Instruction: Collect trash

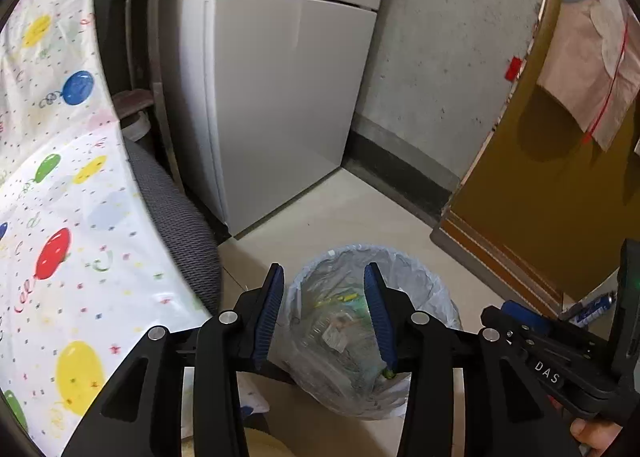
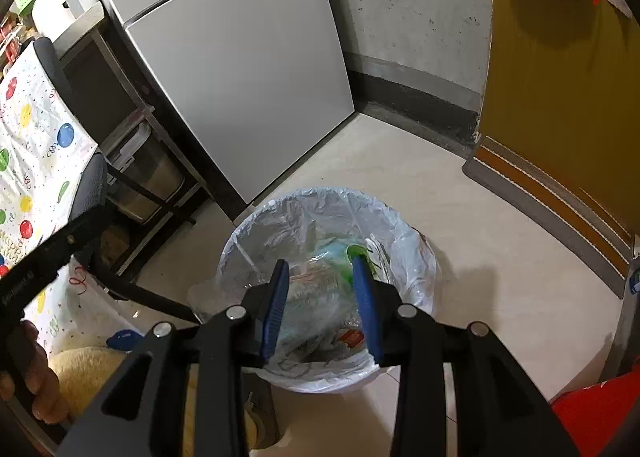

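A round trash bin (image 1: pixel 420 269) lined with a clear plastic bag stands on the floor; it also shows in the right wrist view (image 2: pixel 408 241). Wrappers and plastic trash (image 2: pixel 320 281) lie inside it. My left gripper (image 1: pixel 324 277) is open and empty, held above the bin's near left rim. My right gripper (image 2: pixel 320 267) is open and empty, held right over the bin's mouth. The right gripper's body (image 1: pixel 560 361) shows at the lower right of the left wrist view.
A grey fridge (image 1: pixel 280 97) stands behind the bin against a concrete wall. A table with a balloon-print cloth (image 1: pixel 52 185) and a dark chair (image 1: pixel 176 209) are at the left. A yellow door (image 2: pixel 560 77) with a doormat (image 2: pixel 552 197) is at the right. A shelf rack (image 2: pixel 132 161) stands beside the fridge.
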Demonstrator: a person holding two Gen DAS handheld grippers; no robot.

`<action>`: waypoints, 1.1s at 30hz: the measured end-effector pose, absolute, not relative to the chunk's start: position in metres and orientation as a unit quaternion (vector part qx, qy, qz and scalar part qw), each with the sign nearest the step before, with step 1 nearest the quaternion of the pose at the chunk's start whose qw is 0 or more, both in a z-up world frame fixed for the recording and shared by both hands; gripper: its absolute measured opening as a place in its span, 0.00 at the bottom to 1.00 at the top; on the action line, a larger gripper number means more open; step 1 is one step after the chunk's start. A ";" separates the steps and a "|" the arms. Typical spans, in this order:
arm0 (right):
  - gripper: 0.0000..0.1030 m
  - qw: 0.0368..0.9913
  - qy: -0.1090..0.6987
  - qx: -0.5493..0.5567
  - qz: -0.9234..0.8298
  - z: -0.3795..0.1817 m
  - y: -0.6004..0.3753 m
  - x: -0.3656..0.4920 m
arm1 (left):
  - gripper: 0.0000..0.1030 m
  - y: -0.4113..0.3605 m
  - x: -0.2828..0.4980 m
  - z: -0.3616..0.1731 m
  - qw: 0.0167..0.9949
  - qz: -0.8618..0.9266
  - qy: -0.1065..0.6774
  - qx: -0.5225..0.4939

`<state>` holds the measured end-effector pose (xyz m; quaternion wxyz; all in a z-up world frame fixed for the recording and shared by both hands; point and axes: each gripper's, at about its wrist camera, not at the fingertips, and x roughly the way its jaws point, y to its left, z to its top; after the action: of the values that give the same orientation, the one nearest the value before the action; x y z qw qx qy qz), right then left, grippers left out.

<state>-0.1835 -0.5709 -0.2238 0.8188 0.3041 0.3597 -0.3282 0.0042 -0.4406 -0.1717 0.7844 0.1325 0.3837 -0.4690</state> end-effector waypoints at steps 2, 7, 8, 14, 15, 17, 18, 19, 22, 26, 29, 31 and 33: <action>0.33 0.822 0.357 0.299 -0.329 -0.216 -0.566 -0.186 | 0.53 -0.430 0.005 -0.166 0.790 -0.466 0.376 0.129; 0.53 0.835 0.350 0.265 -0.332 -0.182 -0.537 -0.197 | 0.72 -0.403 -0.002 -0.146 0.807 -0.453 0.348 0.148; 0.60 0.839 0.348 0.253 -0.332 -0.172 -0.527 -0.200 | 0.76 -0.396 -0.004 -0.142 0.810 -0.448 0.345 0.154; 0.77 0.850 0.348 0.216 -0.332 -0.135 -0.494 -0.213 | 0.85 -0.359 -0.012 -0.121 0.815 -0.433 0.337 0.189; 0.78 0.852 0.348 0.206 -0.332 -0.127 -0.485 -0.215 | 0.86 -0.354 -0.013 -0.117 0.816 -0.430 0.336 0.192; 0.86 0.855 0.351 0.192 -0.330 -0.120 -0.475 -0.217 | 0.86 -0.341 -0.016 -0.109 0.818 -0.424 0.334 0.197; 0.88 0.859 0.351 0.184 -0.326 -0.115 -0.468 -0.218 | 0.86 -0.336 -0.017 -0.104 0.819 -0.422 0.334 0.198; 0.89 0.862 0.351 0.178 -0.320 -0.110 -0.461 -0.219 | 0.86 -0.329 -0.019 -0.099 0.819 -0.422 0.334 0.196; 0.94 0.872 0.348 0.157 -0.306 -0.099 -0.445 -0.219 | 0.87 -0.314 -0.023 -0.085 0.823 -0.418 0.335 0.191; 0.94 0.880 0.339 0.133 -0.305 -0.084 -0.426 -0.222 | 0.87 -0.294 -0.030 -0.069 0.826 -0.416 0.333 0.183; 0.94 0.886 0.330 0.123 -0.303 -0.070 -0.417 -0.224 | 0.87 -0.280 -0.033 -0.062 0.827 -0.415 0.334 0.178; 0.94 0.889 0.324 0.115 -0.304 -0.062 -0.412 -0.226 | 0.87 -0.274 -0.033 -0.059 0.831 -0.407 0.334 0.178; 0.94 0.890 0.322 0.109 -0.305 -0.058 -0.410 -0.227 | 0.87 -0.269 -0.033 -0.055 0.833 -0.404 0.336 0.177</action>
<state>-0.2271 -0.4103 -0.0583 0.8898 0.1089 0.3215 -0.3050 -0.0331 -0.2687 -0.0553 0.8326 0.1765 0.3357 -0.4036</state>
